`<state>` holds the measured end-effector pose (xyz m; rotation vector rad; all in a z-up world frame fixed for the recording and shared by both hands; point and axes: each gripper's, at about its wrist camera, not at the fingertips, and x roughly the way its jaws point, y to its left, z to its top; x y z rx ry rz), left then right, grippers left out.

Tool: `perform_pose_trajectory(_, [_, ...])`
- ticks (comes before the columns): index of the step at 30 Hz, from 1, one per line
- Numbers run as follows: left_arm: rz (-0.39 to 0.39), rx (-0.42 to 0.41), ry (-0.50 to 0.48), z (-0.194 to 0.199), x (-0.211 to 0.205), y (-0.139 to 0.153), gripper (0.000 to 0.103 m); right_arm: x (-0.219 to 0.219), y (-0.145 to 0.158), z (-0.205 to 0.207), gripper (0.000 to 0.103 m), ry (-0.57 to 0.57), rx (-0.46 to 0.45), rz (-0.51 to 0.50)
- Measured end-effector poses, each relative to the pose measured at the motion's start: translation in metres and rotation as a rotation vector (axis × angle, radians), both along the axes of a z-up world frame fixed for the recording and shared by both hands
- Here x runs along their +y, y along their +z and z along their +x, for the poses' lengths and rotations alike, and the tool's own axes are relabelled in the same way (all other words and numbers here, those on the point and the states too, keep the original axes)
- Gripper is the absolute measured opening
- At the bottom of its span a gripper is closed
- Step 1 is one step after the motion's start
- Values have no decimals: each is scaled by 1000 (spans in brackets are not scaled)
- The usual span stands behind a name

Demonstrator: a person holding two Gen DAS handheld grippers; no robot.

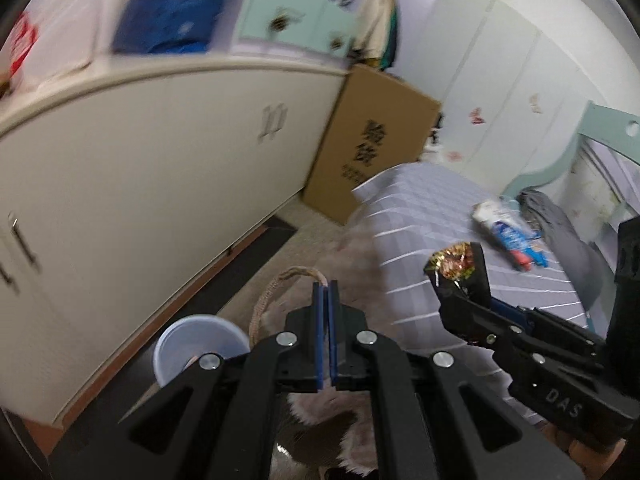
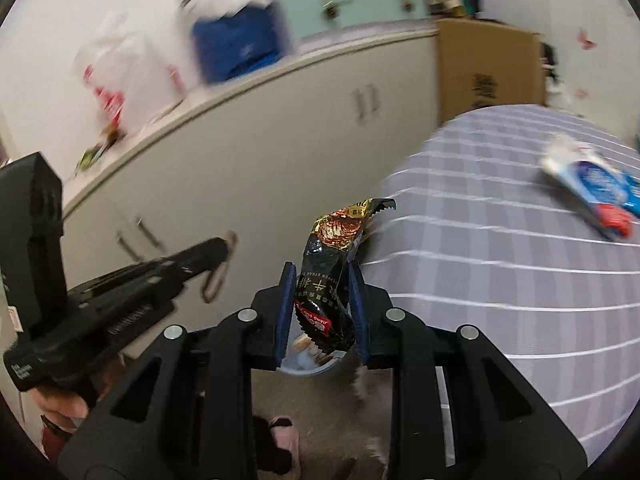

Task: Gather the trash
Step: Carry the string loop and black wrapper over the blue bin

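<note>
Place: a bedroom in a home
Bed [image 1: 460,216]: grey striped sheet, mint-green headboard [image 1: 576,148]
Storage: long cream cabinet [image 1: 160,184] with door handles, white wardrobe [image 1: 500,72] with stickers
Clutter: plastic bags [image 1: 168,12] on the cabinet top, cardboard box [image 1: 372,140] leaning in the corner
Floor: fluffy rug [image 1: 320,248], a slipper [image 2: 286,436]

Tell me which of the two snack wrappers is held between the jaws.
The black wrapper, clamped upright in the right gripper. The blue-and-white wrapper lies free on the striped bed.
</note>
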<state>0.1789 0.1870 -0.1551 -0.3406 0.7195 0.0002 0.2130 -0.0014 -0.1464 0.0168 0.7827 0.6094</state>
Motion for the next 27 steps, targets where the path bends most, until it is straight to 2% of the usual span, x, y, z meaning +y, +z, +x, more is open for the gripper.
perform_pose_trajectory(6, [-17,97,87,-2,44,-45,2,66,-38,-3,26,104,64,-43])
perform_pose_trajectory(10, [-38,183,121,4,64,-85,2,96,-80,5,26,139,145,-78])
perform_pose_trajectory(18, [-97,308,163,34,94,-152,2,120,-144,26,26,131,251,-140])
perform_pose_trajectory(27, [-115,367,176,67,100,-180,4,127,-177,54,26,81,308,-166])
